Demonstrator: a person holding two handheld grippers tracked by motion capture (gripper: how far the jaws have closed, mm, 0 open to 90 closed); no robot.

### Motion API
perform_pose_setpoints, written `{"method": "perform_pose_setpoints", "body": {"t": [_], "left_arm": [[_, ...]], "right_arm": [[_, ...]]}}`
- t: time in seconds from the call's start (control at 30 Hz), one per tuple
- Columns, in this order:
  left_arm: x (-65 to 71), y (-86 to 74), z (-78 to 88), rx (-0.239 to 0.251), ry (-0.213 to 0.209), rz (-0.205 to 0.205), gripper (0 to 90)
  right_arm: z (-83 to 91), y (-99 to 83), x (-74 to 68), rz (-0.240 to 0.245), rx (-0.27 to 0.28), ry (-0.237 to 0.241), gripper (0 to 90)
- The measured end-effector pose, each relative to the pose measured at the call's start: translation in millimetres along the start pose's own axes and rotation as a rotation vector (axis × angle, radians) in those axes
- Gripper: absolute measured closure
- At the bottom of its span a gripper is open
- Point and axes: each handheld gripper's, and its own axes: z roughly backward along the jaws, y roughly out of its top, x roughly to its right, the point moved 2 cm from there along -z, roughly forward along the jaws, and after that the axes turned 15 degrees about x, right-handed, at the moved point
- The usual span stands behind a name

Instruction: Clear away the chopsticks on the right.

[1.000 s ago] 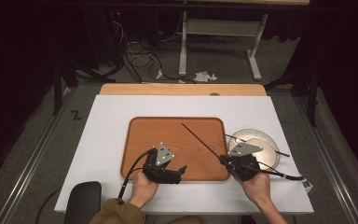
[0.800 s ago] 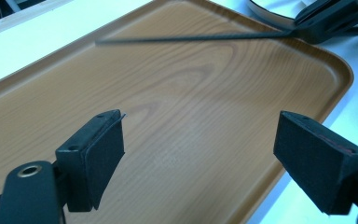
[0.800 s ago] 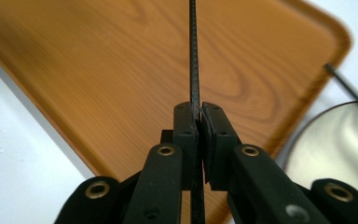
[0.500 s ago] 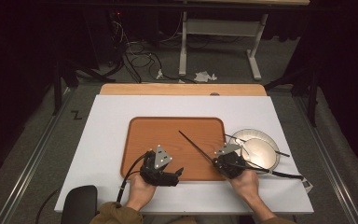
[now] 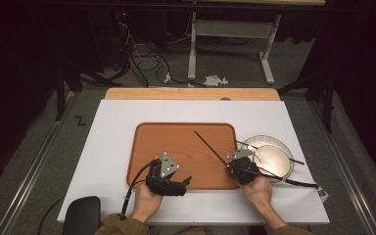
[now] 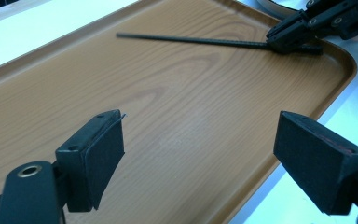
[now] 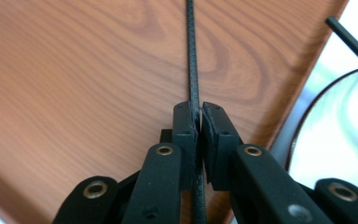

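Right claw (image 7: pixel 198 122) pinches the thin black ridged rod (image 7: pixel 191 51) over the brown wooden tray (image 7: pixel 74 70); such a narrow grip could let it swivel. Left claw (image 6: pixel 214 154) gapes empty at lower centre.

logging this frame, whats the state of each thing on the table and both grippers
left gripper: open, nothing between its pads, over the tray's near edge
right gripper: shut on the black stick
black stick: held at one end, reaching out over the tray
tray: flat on the table, bare
plate: beside the tray, with another thin black stick across it
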Motion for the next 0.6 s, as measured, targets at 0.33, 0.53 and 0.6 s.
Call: {"method": "perform_pose_setpoints", "body": {"t": [0.33,0.53,0.6], "left_arm": [[0.4,-1.6,-2.3,-0.009,-0.005,0.001,16.4],[-0.6,-2.0,-2.8,-0.016,0.001,-0.003,16.4],[-0.6,-2.5,-3.6,-0.018,0.001,-0.001,16.4]], "right_arm": [[-0.3,0.2,2.7,-0.003,0.004,-0.015,76.2],[14.8,10.6,5.2,-0.016,0.064,0.011,71.9],[21.7,12.1,6.1,-0.016,0.080,0.032,69.9]]}}
